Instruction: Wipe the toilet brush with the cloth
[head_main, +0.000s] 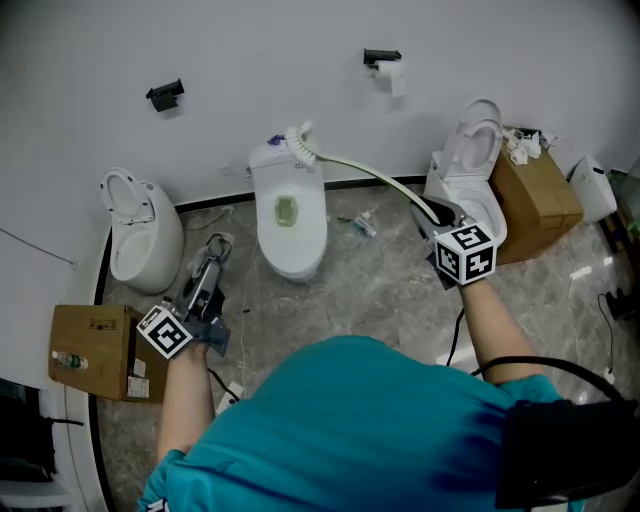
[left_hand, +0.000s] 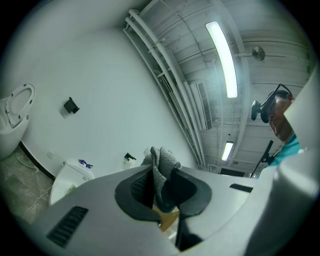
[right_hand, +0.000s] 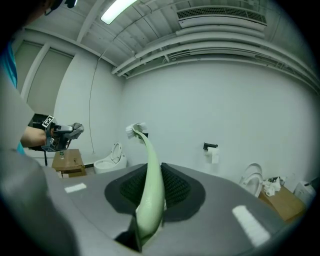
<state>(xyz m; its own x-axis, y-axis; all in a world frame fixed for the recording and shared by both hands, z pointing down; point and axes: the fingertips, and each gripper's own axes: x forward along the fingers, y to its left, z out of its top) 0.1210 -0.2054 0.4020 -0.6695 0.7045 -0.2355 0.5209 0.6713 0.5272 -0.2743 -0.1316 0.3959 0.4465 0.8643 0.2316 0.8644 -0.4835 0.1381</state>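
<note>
Right gripper (right_hand: 149, 186) clamped on the toilet brush (head_main: 300, 143): curved pale-green handle, white bristles above the middle toilet (head_main: 290, 252). Left gripper (left_hand: 162, 187), left of that toilet, pinches a grey cloth (left_hand: 161, 162).

Left tongs (left_hand: 161, 175), right tongs (right_hand: 151, 182), clamped (arms apart)

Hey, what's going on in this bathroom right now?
A person holds two tools. The right hand-held gripper clamps the handle of the toilet brush, its bristles raised near the middle toilet. The left hand-held gripper pinches a grey cloth. Cloth and brush are apart, so wiping hasn't begun.
</note>
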